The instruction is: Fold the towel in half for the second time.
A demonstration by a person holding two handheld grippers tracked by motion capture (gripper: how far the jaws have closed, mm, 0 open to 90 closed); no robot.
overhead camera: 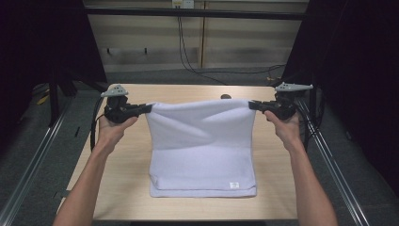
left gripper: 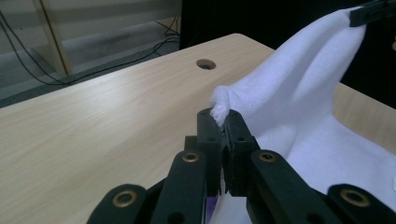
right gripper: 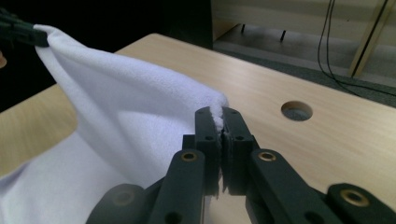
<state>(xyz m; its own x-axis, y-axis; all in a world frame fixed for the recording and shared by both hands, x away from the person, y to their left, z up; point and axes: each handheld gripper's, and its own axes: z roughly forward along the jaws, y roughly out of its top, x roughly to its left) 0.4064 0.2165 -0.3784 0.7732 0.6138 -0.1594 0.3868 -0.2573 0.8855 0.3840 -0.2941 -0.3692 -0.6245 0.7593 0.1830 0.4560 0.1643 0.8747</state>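
A white towel (overhead camera: 202,141) hangs stretched between both grippers above the wooden table (overhead camera: 122,188); its near part still lies on the table, with a small label (overhead camera: 234,185) at the front right. My left gripper (overhead camera: 149,108) is shut on the towel's far left corner (left gripper: 219,108). My right gripper (overhead camera: 251,104) is shut on the far right corner (right gripper: 218,116). Both jaw pairs pinch the cloth at their tips, and the held edge sags slightly between them. In the left gripper view the right gripper (left gripper: 373,11) holds the opposite corner at the top right.
A round cable hole (left gripper: 206,64) sits in the table near the far edge. Metal rails (overhead camera: 33,160) run along both sides of the table. Cables (overhead camera: 188,61) lie on the floor beyond it. Dark curtains stand left and right.
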